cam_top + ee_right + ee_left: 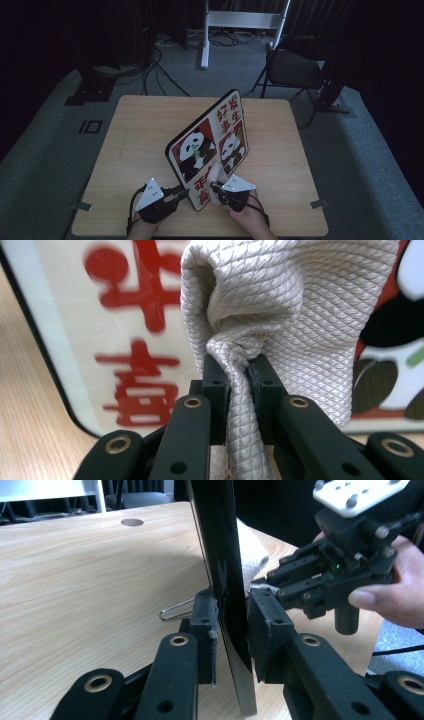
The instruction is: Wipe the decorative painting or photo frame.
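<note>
High view: left gripper [176, 192] clamped on panda board [210, 147], propped upright near the desk's [135, 145] front edge. Right gripper [216, 187] pinching white cloth [216, 175], pressed against board's face.

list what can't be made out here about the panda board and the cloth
- Board back face: the high view has its printed side only; the left gripper view is edge-on.
- Board's lower edge: the right gripper and its jaws cover it in the right gripper view.
- Cloth full shape: bunched, cropped by the frame top.
</note>
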